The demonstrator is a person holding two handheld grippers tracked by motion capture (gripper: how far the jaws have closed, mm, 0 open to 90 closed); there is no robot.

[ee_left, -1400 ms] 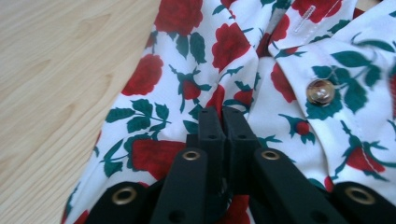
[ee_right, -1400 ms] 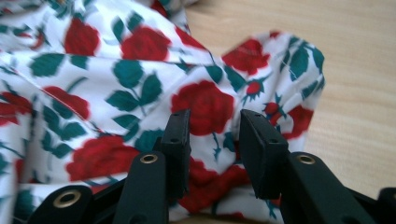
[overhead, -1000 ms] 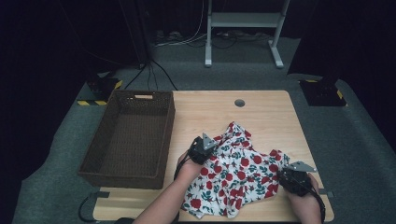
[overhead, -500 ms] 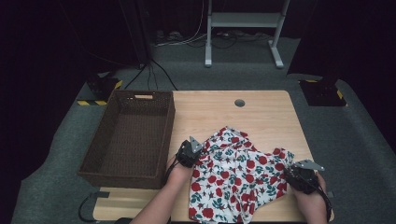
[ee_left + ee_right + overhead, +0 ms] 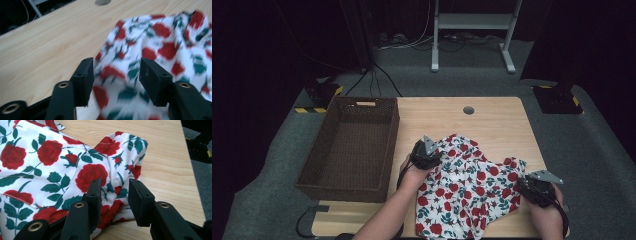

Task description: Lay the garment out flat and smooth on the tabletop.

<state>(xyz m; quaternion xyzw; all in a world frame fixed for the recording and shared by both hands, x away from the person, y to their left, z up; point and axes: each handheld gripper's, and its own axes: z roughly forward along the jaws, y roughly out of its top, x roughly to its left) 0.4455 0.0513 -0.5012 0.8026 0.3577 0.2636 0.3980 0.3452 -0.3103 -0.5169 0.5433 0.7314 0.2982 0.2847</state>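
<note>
Left hand-held gripper (image 5: 116,75) just opened over the rose-print garment (image 5: 467,190), fabric loose between jaws; right hand-held gripper (image 5: 113,192) pinches its right edge.

**Wooden table, two loads**

Pale wooden table (image 5: 492,125) with a round hole (image 5: 468,110) near the far edge; at the left edge, a dark wicker basket (image 5: 347,177); on the near right part, a crumpled rose-print cloth (image 5: 467,185), hanging over the near edge.

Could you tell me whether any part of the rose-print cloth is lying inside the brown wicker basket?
No, in the high view the rose-print cloth lies wholly on the wooden table, to the right of the wicker basket.
</note>
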